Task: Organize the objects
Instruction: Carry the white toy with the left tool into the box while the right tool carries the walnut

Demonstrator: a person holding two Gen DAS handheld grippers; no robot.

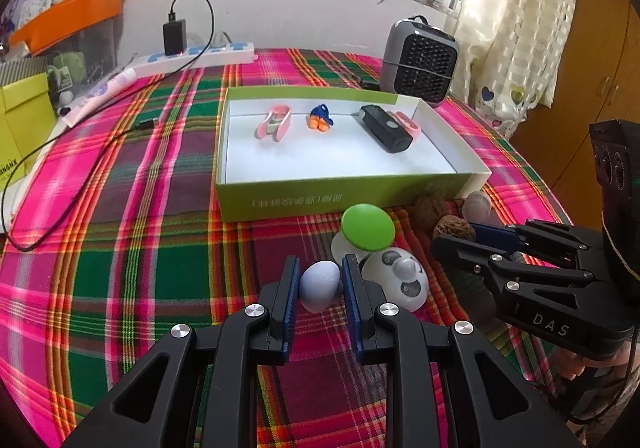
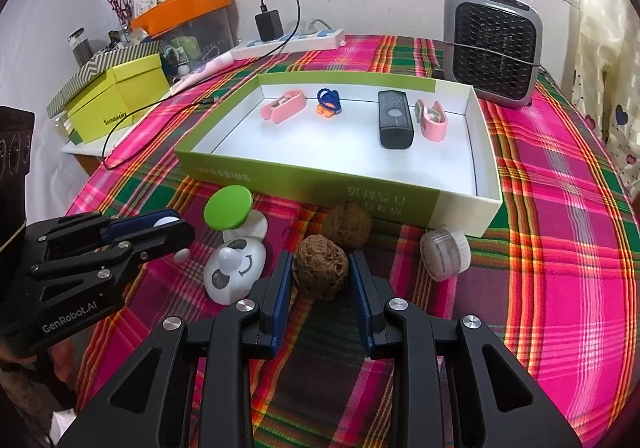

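Claws both grip tight, left claw [image 1: 320, 284] on the pale egg [image 1: 320, 285], right claw [image 2: 320, 272] on the brown walnut [image 2: 320, 271]; each should lift straight up, then go to the box [image 1: 344, 193] ahead.

Tablecloth [image 1: 120, 207]: woven plaid cloth, matt
Box [image 2: 304, 177]: green and white cardboard, smooth
Egg [image 1: 320, 286] in my left gripper [image 1: 320, 284]: pale, matt, smooth
Walnut [image 2: 320, 272] in my right gripper [image 2: 320, 276]: brown, rough, wrinkled
My fingers [image 2: 276, 296]: black plastic, blue ribbed pads, shiny metal pins
Green cap [image 1: 367, 226]: glossy plastic
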